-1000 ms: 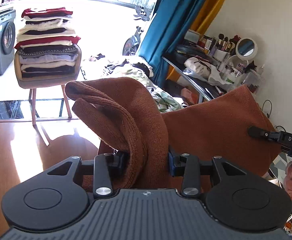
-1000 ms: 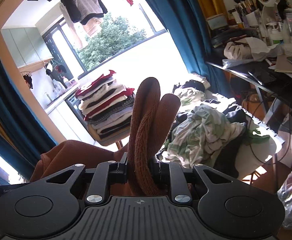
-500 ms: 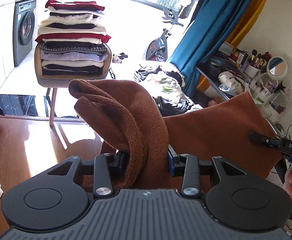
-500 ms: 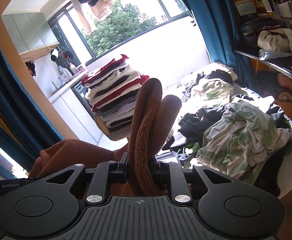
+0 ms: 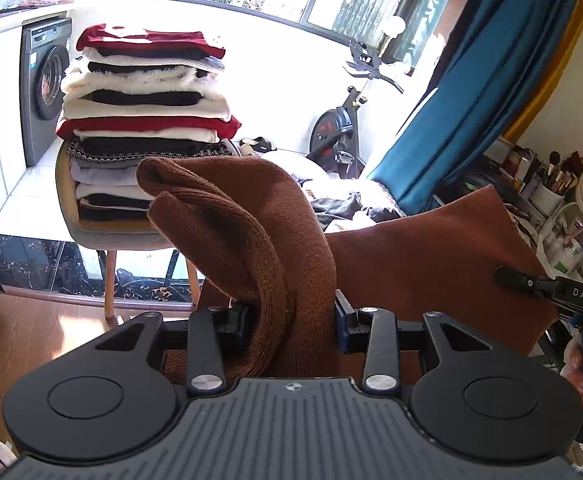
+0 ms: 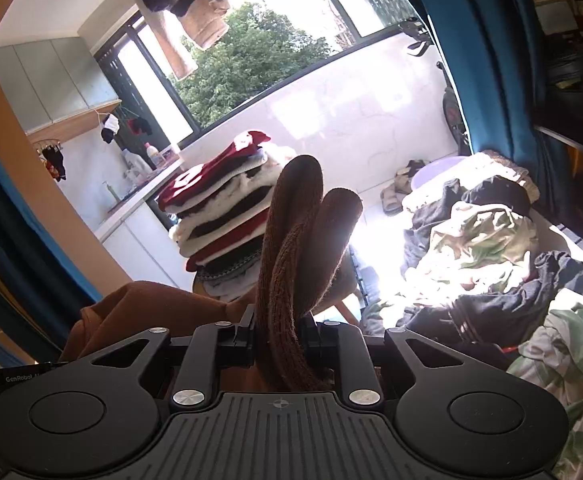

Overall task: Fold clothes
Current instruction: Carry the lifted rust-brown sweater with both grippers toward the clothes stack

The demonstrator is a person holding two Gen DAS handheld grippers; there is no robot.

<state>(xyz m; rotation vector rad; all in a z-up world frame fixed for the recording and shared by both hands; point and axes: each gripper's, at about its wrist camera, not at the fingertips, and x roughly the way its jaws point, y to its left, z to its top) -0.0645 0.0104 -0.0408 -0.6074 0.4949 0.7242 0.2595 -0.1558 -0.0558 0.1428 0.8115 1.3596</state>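
Aloft at frame centre, brown knit garment (image 5: 431, 264) spans left gripper (image 5: 291, 316) and right gripper (image 6: 277, 332), both clamped on bunched edges (carrying stage, likely); next needs a level set-down.

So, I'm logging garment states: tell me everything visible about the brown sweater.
The brown sweater looks like a rust-brown, fine-ribbed knit, held in the air between both tongs. The left tongs pinch a bunched fold, the right tongs another, each fold sticking up past the fingers. A flat panel stretches between them. Nothing else visibly touches it.
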